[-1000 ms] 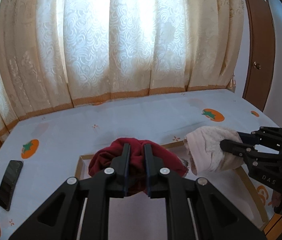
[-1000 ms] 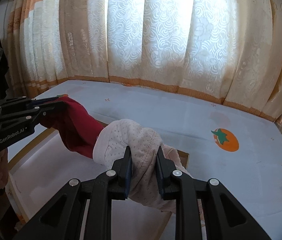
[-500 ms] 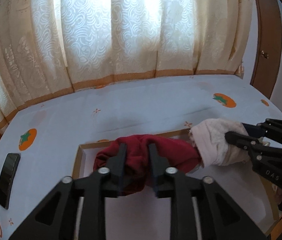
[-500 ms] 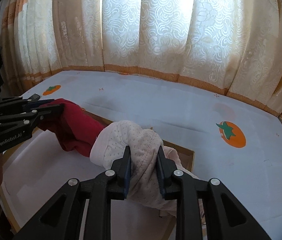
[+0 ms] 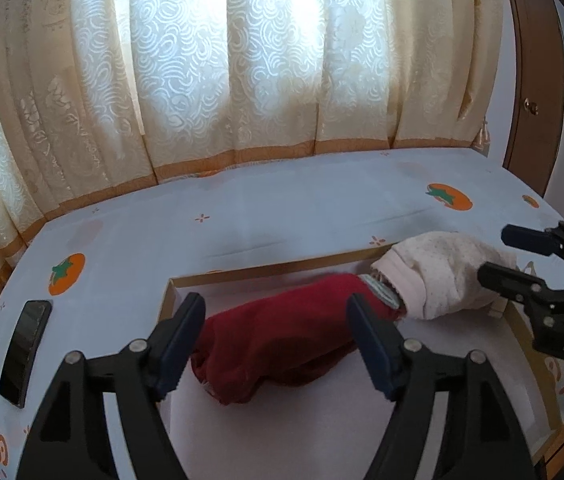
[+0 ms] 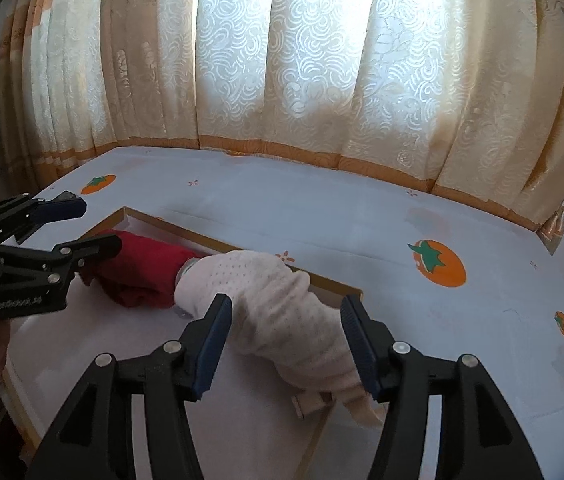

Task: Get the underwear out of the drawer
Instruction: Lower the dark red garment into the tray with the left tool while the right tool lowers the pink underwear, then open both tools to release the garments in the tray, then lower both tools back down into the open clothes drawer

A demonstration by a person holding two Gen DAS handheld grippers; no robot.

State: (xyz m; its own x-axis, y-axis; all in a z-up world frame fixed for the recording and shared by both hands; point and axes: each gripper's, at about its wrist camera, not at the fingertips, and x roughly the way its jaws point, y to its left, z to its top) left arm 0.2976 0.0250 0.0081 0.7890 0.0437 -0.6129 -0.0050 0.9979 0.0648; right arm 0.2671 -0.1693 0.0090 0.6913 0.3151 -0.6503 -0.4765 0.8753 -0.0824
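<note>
Both the red underwear (image 5: 282, 344) and pink underwear (image 6: 274, 304), soft, light and floppy, lie in the drawer (image 5: 266, 269) between opening jaws, pinchable at any bunched fold.

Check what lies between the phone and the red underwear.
In the left wrist view, between the phone and the red underwear lie bare tablecloth, the drawer's wooden rim and one finger of the opening left gripper.
</note>
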